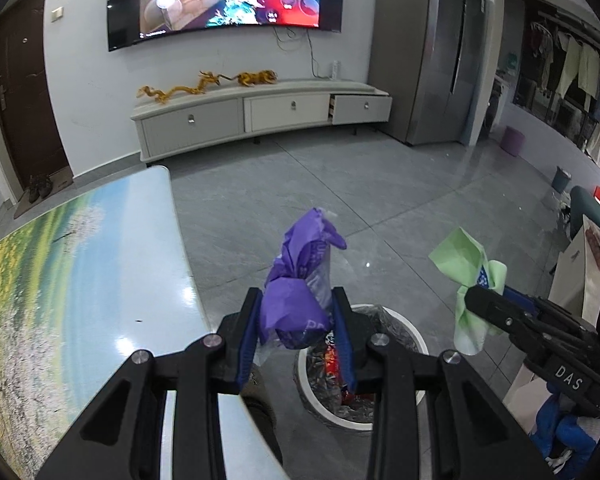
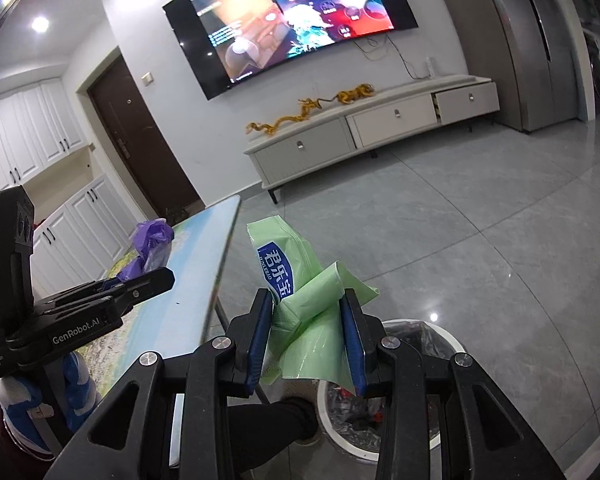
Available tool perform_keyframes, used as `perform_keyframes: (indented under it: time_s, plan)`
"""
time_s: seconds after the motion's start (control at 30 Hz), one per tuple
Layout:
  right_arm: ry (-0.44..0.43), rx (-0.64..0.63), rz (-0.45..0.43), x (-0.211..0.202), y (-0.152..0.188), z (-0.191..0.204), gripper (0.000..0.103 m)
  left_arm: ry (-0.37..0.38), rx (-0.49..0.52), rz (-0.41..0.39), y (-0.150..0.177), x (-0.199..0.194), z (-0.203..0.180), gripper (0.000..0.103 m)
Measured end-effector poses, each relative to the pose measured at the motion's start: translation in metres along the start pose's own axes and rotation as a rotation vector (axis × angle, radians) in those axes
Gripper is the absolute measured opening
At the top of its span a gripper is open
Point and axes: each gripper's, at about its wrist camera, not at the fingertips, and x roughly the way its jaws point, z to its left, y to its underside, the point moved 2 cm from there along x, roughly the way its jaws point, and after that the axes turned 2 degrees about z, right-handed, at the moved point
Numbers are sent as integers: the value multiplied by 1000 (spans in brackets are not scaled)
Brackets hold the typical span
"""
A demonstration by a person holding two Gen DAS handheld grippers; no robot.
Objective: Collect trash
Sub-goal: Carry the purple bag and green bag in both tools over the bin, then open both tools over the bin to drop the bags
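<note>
Drop-off step, both pieces of trash in hand and near the bin. The left gripper (image 1: 296,322) is clamped on a crumpled purple wrapper (image 1: 300,280), which sticks up between the blue pads; right below and just past them sits the white trash bin (image 1: 414,334), lined with a bag and already holding some wrappers. The right gripper (image 2: 308,330) is clamped on a green packet (image 2: 300,304) with a blue label — bin rim shows under its right finger. From the left wrist view the right gripper comes in from the right side, green packet hanging beside the bin, not clearly over it. Both tools tilt downward, left one beside the edge of the table (image 1: 100,260). Next move likely needs each gripper centred over the bin mouth, then jaws spread to let go — the right one needs more shift inward, I judge.
</note>
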Motion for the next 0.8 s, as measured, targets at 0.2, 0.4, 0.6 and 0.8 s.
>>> perform_keyframes:
  time_s: [0.2, 0.4, 0.6, 0.8]
  plan:
    - [13, 26, 37, 18, 4, -10, 34, 20, 24, 53, 2, 31, -11, 32]
    - [25, 53, 77, 37, 9, -21, 34, 35, 46, 120, 7, 65, -17, 32]
    - [39, 89, 116, 55, 15, -34, 34, 52, 46, 171, 11, 92, -17, 33]
    - [56, 112, 143, 68, 18, -45, 34, 60, 58, 191, 13, 109, -22, 33]
